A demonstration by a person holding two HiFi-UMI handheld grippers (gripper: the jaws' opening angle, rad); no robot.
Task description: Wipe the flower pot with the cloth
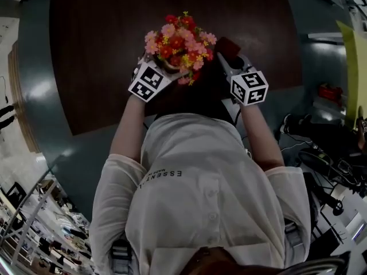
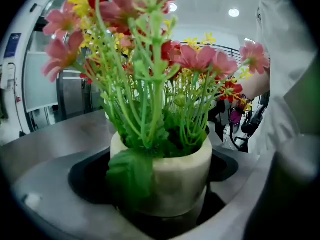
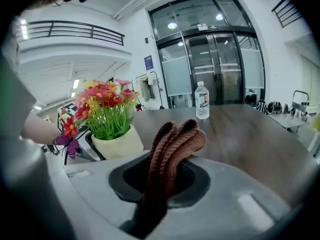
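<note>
Over the near part of the dark wooden counter [image 1: 97,67], the left tongs [image 1: 156,73] are clamped on the cream flower pot [image 2: 170,179], with its pink, red and yellow flowers [image 1: 179,44] standing upright. Just beside it, the right tongs [image 1: 232,62] are closed on a folded brown knitted cloth [image 3: 172,144], which sticks up clear of the pot. A water bottle [image 3: 201,100] stands farther back on the counter.

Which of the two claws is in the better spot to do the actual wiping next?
The right claw: it grips the brown cloth beside the flower pot, not touching it yet. The left claw is shut on the pot, so it likely just steadies it.
</note>
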